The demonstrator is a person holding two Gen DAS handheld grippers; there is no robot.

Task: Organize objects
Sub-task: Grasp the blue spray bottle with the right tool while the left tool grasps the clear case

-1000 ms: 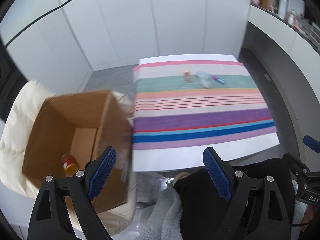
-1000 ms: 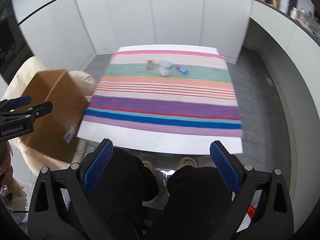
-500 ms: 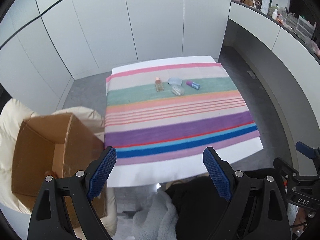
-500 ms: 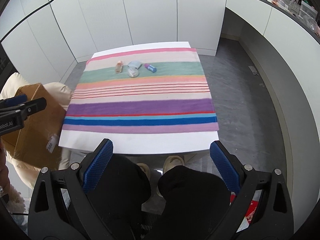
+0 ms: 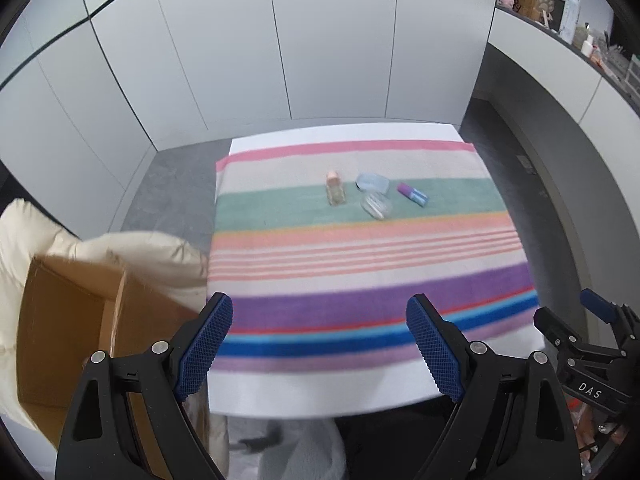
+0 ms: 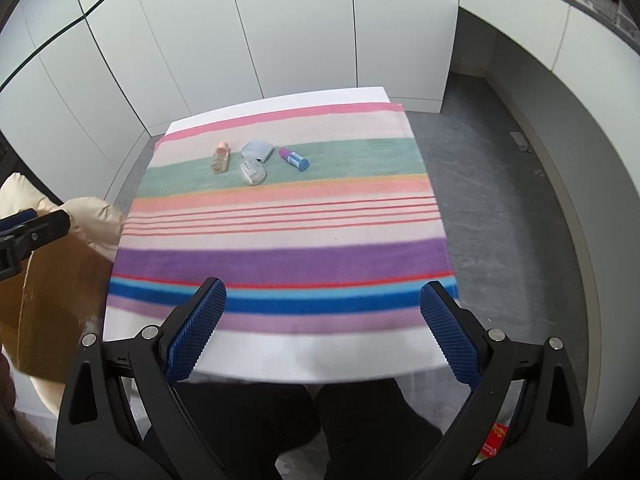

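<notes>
Several small items lie on the green stripe of a striped cloth over a white table: a peach-capped clear bottle, a pale blue case, a clear plastic box and a purple-and-blue tube. My left gripper hangs open over the table's near edge, nothing between its blue pads. My right gripper is also open and empty above the near edge. Both are well short of the items.
An open cardboard box sits on a cream cushioned seat left of the table. White cabinet doors stand behind. A counter with clutter runs along the right. The person's dark-clothed legs are below the table edge.
Both grippers have swung from the cardboard box side toward the table; the box has slid to the left edge of both views, and the table now fills the centre.
</notes>
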